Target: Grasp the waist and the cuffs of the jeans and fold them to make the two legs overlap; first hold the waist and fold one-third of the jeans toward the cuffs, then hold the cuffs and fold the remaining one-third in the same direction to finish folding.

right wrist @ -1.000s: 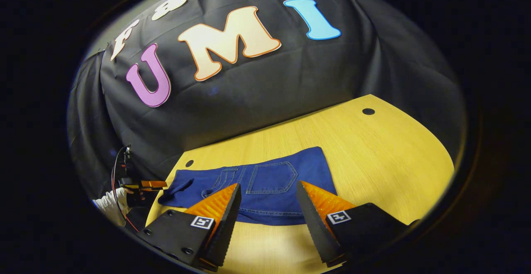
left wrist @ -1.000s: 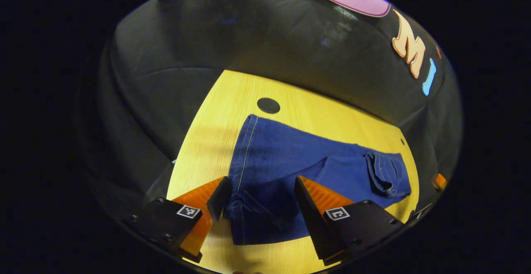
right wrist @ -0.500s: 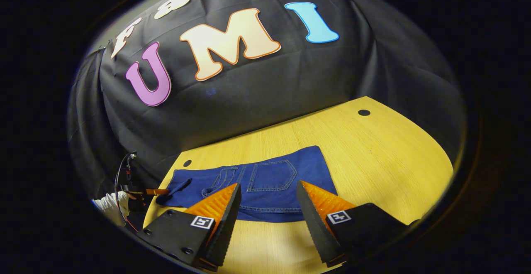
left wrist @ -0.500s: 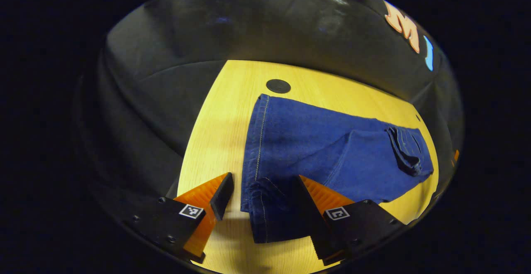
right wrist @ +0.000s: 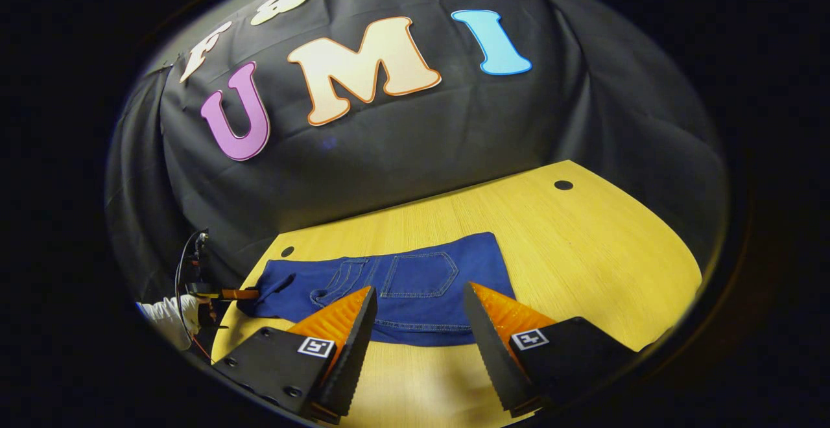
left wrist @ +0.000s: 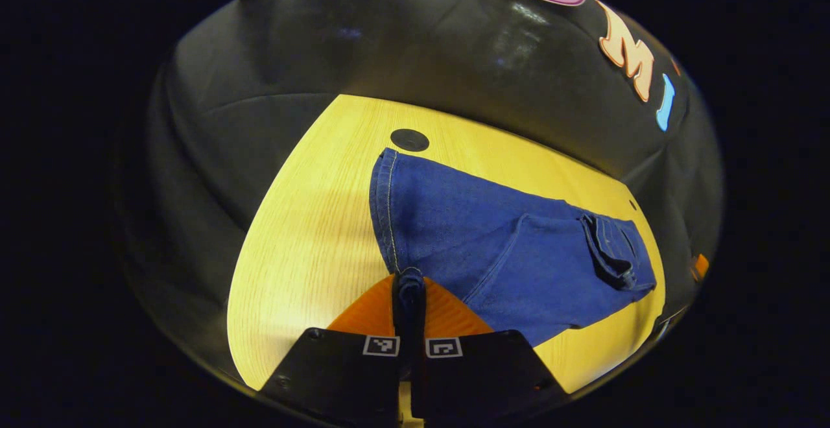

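Blue jeans lie folded lengthwise on the yellow table, with the waist end doubled back over the legs at the far right. My left gripper is shut on the near cuff corner, and a ridge of denim is pinched between its fingers. In the right gripper view the jeans show a back pocket facing up. My right gripper stands open above their near edge, holding nothing. The left gripper also appears there at the far left, at the cuff end, held by a hand in a white sleeve.
A round dark hole in the table sits just beyond the cuff end. Another hole is at the table's far right corner. The black cloth wall rises close behind the table. Bare tabletop stretches right of the jeans.
My left gripper was open astride the cuff and has shut on the cuff corner. The right gripper has hardly moved and stays open.
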The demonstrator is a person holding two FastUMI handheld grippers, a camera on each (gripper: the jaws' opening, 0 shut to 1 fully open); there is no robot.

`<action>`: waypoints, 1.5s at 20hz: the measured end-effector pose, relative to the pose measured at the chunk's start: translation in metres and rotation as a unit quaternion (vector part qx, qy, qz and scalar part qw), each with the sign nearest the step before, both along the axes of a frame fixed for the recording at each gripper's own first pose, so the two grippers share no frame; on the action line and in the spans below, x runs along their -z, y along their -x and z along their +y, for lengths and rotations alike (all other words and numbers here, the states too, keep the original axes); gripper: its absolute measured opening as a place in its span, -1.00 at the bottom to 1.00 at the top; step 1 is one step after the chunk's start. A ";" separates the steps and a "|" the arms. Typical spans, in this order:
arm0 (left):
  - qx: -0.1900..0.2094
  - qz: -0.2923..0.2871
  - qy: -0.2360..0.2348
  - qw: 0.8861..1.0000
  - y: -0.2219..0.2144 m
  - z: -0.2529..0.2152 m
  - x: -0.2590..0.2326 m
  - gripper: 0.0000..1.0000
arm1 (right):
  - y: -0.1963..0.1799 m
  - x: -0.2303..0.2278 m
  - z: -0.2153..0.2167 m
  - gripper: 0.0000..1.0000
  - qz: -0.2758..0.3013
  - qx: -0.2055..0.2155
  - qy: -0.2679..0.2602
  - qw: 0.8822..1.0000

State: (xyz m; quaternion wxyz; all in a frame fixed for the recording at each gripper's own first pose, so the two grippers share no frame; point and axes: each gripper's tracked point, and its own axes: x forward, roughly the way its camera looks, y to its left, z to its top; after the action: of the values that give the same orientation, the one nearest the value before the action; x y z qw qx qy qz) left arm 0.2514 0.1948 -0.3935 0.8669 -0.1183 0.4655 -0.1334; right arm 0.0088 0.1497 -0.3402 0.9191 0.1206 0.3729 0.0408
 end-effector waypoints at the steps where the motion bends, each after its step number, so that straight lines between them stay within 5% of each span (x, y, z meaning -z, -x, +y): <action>1: -0.002 -0.003 -0.006 1.000 0.000 0.002 -0.002 -1.00 | 0.000 -0.002 0.000 0.66 -0.003 -0.004 0.000 1.000; 17: 0.036 -0.128 0.035 0.991 -0.020 -0.124 -0.167 -1.00 | -0.007 -0.047 -0.060 0.67 -0.042 -0.036 -0.018 0.998; 24: 0.083 -0.159 0.064 0.982 -0.013 -0.227 -0.227 -1.00 | -0.003 -0.062 -0.115 0.66 -0.055 -0.012 -0.038 0.998; 30: 0.147 -0.151 0.067 0.975 0.020 -0.330 -0.222 -1.00 | 0.011 -0.070 -0.164 0.67 -0.053 0.009 -0.041 0.998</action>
State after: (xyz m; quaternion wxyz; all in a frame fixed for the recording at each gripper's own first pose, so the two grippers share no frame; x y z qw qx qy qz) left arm 0.2312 -0.1351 -0.1711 0.8882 -0.0852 0.3320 -0.3062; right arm -0.0026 -0.0138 -0.2704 0.9322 0.1593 0.3203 0.0543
